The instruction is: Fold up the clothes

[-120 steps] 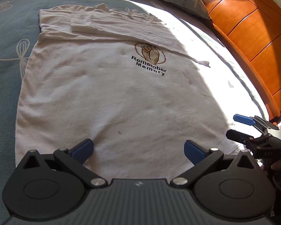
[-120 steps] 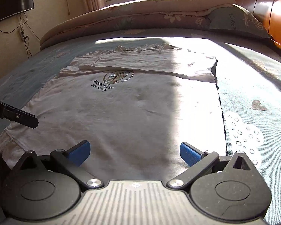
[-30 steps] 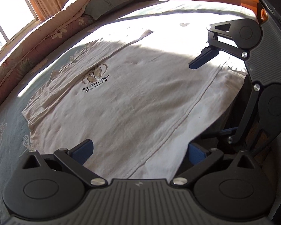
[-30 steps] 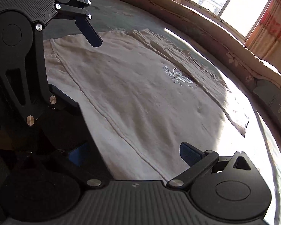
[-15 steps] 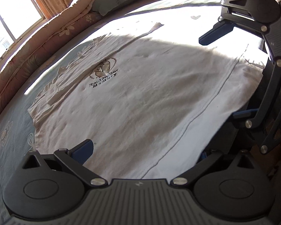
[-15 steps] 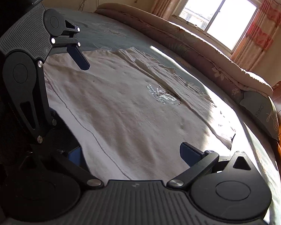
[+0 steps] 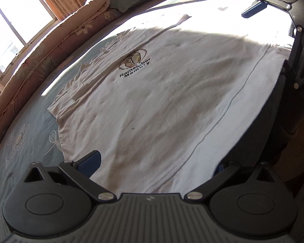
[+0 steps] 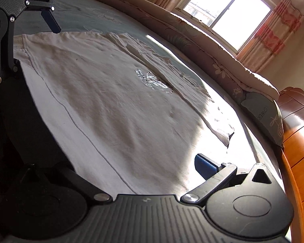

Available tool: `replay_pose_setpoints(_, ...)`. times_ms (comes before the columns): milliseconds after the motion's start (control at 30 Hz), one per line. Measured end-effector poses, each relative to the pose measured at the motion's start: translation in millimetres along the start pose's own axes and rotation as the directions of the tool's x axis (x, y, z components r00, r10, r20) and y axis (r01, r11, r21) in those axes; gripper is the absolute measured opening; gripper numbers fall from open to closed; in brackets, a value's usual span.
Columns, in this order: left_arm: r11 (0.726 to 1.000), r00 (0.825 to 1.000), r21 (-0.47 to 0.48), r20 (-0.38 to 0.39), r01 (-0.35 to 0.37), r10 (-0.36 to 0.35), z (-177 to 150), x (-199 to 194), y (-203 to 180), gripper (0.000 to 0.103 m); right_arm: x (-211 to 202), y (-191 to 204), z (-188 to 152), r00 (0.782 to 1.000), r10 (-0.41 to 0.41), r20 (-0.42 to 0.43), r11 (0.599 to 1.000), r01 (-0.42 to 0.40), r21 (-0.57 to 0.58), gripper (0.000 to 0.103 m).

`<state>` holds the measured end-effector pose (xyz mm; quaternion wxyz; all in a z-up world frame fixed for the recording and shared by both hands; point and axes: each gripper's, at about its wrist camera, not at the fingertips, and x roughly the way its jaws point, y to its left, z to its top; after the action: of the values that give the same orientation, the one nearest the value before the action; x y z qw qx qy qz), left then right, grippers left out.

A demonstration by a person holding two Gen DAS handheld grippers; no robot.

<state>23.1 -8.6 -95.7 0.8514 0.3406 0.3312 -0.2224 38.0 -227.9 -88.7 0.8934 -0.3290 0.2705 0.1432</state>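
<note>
Lying flat on the blue-green patterned bed sheet point(image 7: 26, 141), your white cotton T-shirt point(image 7: 162, 101) shows a hand logo with black words "Remember Memory" point(image 7: 135, 68). You hold the left gripper point(image 7: 155, 162) and the right gripper point(image 8: 131, 168) wide apart over its hem corners, gripping nothing. The grey pillow point(image 8: 267, 117) reads "LOVERS"

Shirt hem point(image 7: 223, 121) hides each gripper's lower finger.
</note>
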Motion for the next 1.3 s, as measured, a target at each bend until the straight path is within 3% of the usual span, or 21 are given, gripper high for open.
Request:
replay_pose_setpoints(167, 0.999, 1.0, 0.038, 0.022, 0.003, -0.004, 11, 1, -10, 0.102, 2, -10, -4, 1.0, -0.014, -0.026, 1.0, 0.014, 0.018, 0.103)
replay_pose_setpoints(333, 0.989, 0.997, 0.148, 0.072, 0.008, -0.019, 36, 5, -38, 0.102, 13, 24, 25, 0.999, 0.024, 0.034, 0.995, -0.021, -0.101, 0.103)
replay_pose_setpoints(400, 0.981, 0.996, 0.193, 0.083, 0.003, -0.019, 41, 6, -44, 0.102, 15, 32, 31, 0.999, 0.004, 0.054, 0.989, 0.004, -0.15, 0.103)
replay_pose_setpoints(500, 0.974, 0.997, 0.224, 0.072, -0.031, 0.015, 30, 5, -34, 0.102, 14, 26, 26, 0.998, 0.01, 0.06, 0.982, 0.001, -0.188, 0.103)
replay_pose_setpoints(733, 0.966, 0.994, 0.231, 0.026, -0.114, 0.111, 2, 4, -6, 0.103, 9, -16, -10, 0.997, -0.077, 0.008, 0.981, 0.077, -0.18, 0.103)
replay_pose_setpoints(967, 0.92, 0.977, 0.331, 0.078, -0.211, 0.196, 17, 13, -30, 0.103, 17, 11, 1, 0.987, -0.144, 0.066, 0.952, 0.156, -0.262, 0.103)
replay_pose_setpoints(1100, 0.909, 0.962, 0.316, 0.122, -0.272, 0.245, 15, 8, -27, 0.103, 13, 15, -3, 0.972, -0.208, 0.111, 0.926, 0.232, -0.298, 0.103)
replay_pose_setpoints(1300, 0.903, 0.931, 0.237, 0.171, -0.358, 0.324, 25, 6, -16, 0.103, 12, 11, -2, 0.93, -0.331, 0.161, 0.891, 0.364, -0.272, 0.103)
